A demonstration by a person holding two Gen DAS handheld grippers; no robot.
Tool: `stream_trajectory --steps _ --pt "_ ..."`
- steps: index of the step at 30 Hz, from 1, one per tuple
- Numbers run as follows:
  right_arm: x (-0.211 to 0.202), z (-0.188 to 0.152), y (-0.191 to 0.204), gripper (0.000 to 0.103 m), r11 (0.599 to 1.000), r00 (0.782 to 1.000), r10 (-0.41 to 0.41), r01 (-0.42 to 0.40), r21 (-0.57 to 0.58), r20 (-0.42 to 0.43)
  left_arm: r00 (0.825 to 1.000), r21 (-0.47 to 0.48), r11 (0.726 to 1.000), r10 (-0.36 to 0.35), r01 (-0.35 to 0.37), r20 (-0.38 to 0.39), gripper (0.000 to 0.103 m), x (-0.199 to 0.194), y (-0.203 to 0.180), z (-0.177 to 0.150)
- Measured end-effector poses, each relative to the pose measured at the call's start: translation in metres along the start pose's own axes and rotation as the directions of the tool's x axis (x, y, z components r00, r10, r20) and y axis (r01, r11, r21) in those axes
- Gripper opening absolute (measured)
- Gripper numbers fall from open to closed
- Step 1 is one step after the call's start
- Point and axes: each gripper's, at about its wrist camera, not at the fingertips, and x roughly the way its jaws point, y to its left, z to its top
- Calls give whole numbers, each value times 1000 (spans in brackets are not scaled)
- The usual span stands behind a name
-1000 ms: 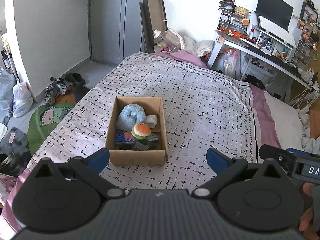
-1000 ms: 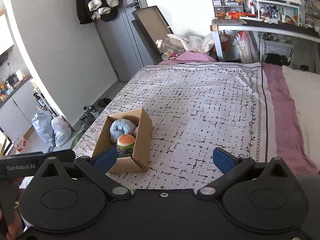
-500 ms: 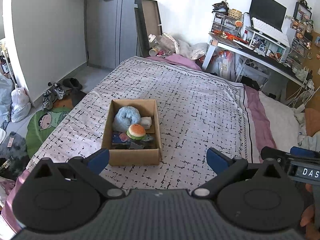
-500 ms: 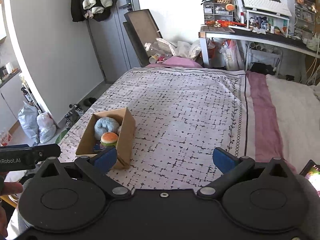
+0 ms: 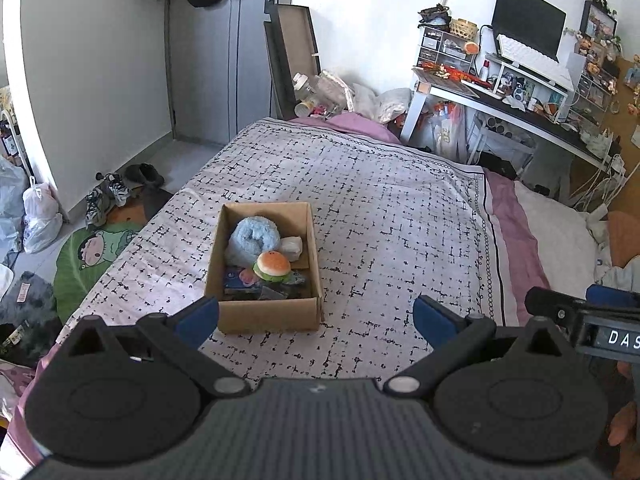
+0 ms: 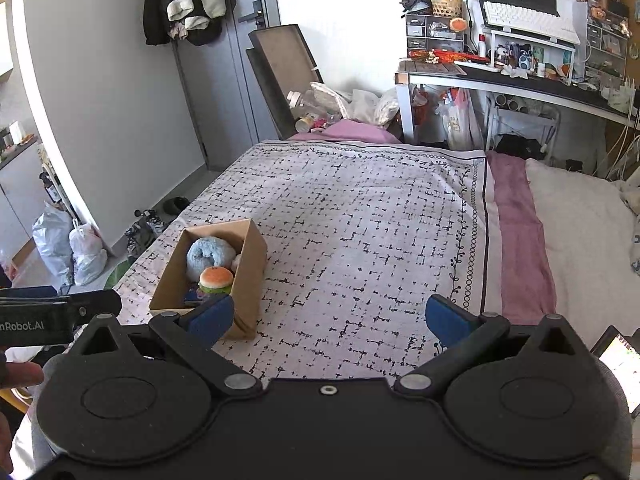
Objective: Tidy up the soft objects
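Observation:
A brown cardboard box (image 5: 272, 314) stands on the patterned bed cover. It holds a fluffy blue plush (image 5: 253, 238), a burger-shaped plush (image 5: 273, 265), a small white soft item (image 5: 293, 247) and dark flat items underneath. The box (image 6: 250, 280) also shows in the right wrist view, with the blue plush (image 6: 210, 255) and burger plush (image 6: 216, 279) inside. My left gripper (image 5: 316, 316) is open and empty, held above the bed just in front of the box. My right gripper (image 6: 330, 316) is open and empty, to the right of the box.
The bed cover (image 5: 380, 208) stretches away to a pink pillow end. A cluttered white desk (image 5: 500, 100) with a monitor stands at the far right. Shoes (image 5: 112, 194), bags (image 5: 38, 216) and a green rug (image 5: 88, 256) lie on the floor at the left.
Both grippers have drawn back and risen a little, so the box looks smaller and farther. Both stay open and empty. The box and its contents have not moved.

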Motion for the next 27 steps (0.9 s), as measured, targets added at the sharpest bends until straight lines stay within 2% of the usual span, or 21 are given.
stream_trajectory --steps 27 --pt "-2 0 3 103 1000 1000 -11 11 -16 -2 1000 11 1000 -2 2 -1 102 -2 1 -2"
